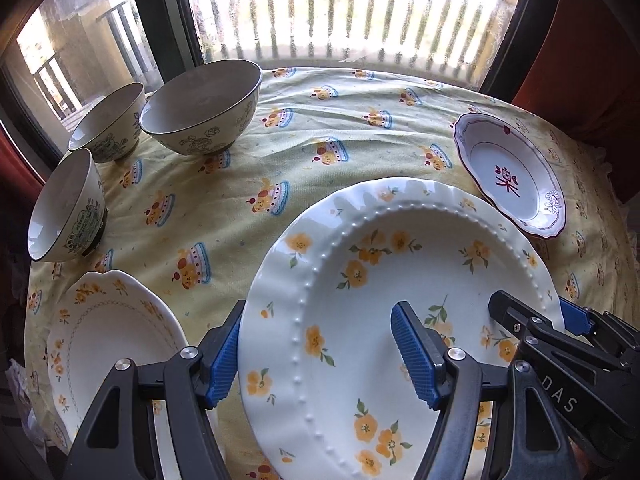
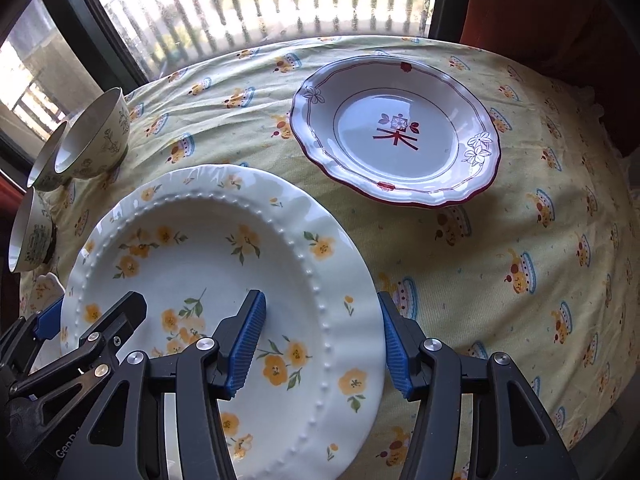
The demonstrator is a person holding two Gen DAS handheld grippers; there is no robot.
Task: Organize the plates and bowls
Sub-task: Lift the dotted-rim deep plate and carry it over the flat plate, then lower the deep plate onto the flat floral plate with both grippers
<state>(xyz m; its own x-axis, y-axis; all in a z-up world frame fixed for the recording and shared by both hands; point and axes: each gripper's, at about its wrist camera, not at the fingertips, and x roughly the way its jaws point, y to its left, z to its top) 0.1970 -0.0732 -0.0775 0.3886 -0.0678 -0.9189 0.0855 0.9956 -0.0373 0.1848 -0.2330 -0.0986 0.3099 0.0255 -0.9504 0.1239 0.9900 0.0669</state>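
Observation:
A large white plate with yellow flowers [image 1: 380,280] [image 2: 224,248] lies between both grippers. My left gripper [image 1: 316,354] is open, its blue pads straddling the plate's left rim without clamping it. My right gripper [image 2: 322,346] is open and straddles the plate's right rim the same way; it also shows in the left wrist view [image 1: 536,320]. A red-rimmed white plate [image 1: 512,176] [image 2: 396,132] lies beyond on the right. A smaller yellow-flowered plate [image 1: 112,336] lies at the left. Three patterned bowls [image 1: 200,108] [image 1: 108,122] [image 1: 66,208] stand at the far left.
The round table wears a yellow patterned cloth [image 1: 320,128] [image 2: 500,260]. A bright window with a railing [image 1: 340,8] is behind it. Dark red chair backs [image 2: 540,12] stand at the right. The table edge curves away on the right.

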